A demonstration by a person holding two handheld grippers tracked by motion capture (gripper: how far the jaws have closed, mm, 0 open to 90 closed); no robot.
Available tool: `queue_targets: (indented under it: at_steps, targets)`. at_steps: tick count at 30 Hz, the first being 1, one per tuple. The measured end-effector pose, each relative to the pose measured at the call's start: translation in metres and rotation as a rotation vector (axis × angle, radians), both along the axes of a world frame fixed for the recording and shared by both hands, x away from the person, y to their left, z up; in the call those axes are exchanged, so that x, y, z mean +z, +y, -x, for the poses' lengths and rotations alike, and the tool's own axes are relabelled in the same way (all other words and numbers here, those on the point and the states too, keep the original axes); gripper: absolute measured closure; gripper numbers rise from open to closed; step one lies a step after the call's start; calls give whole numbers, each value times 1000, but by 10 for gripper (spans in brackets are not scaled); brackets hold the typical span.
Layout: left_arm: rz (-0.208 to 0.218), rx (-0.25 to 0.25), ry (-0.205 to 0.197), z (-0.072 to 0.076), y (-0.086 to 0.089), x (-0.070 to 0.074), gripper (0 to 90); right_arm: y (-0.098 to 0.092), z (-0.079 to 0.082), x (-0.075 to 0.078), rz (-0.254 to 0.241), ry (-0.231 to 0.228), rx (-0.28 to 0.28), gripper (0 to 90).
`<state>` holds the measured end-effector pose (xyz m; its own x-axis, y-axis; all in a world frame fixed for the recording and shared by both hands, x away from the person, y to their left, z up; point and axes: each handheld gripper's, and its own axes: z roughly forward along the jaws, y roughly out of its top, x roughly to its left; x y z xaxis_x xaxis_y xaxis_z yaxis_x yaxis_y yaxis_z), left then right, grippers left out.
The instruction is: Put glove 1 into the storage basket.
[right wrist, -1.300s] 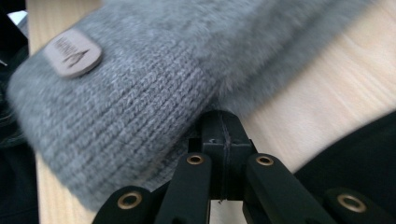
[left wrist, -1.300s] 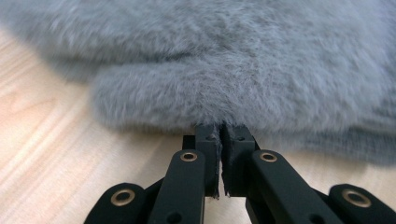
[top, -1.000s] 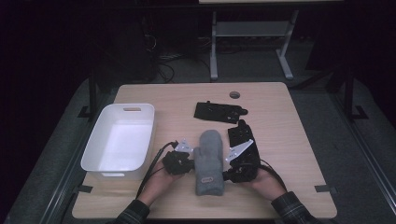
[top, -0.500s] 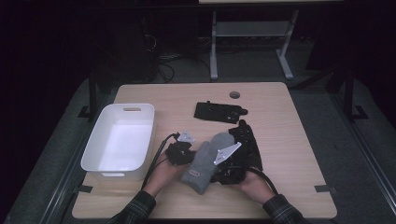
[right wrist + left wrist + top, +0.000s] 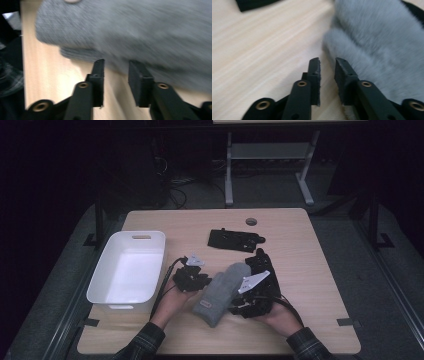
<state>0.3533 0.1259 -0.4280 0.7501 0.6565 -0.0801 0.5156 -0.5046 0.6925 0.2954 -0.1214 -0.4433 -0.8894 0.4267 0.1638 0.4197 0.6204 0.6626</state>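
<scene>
The bench (image 5: 310,270) is a pale wooden top with rounded corners. A grey mitten (image 5: 222,292) lies flat on it, slanted, between the left hand-held gripper (image 5: 192,279) and the right hand-held gripper (image 5: 257,287), just beside both. A white tub (image 5: 129,270) stands on the bench beyond the left hand-held gripper, on its outer side. A flat black plate (image 5: 235,239) lies farther up the bench, past both of them, and a small round dark disc (image 5: 251,221) sits beyond that, near the far edge.
</scene>
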Motion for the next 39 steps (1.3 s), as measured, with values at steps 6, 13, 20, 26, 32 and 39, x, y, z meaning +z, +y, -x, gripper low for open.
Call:
queue_targets:
  at_steps: [6,13,20,26,32,39]
  targets:
    - [77,-3,15,2,5,19,469,-45,-2,5,-9,-28,-135,410]
    - [158,-64,79,4,-5,14,182,-105,-6,2,19,-74,-351,217]
    - [145,-78,102,6,-18,8,130,-141,-11,-9,37,-65,-457,182]
    - [60,-106,114,5,-31,-10,127,-148,-16,-19,69,-76,-481,151]
    - [51,-121,146,4,-35,-21,127,-151,-22,-28,106,-90,-527,136]
    - [42,-141,201,2,-38,-32,139,-156,-26,-31,117,-110,-550,131]
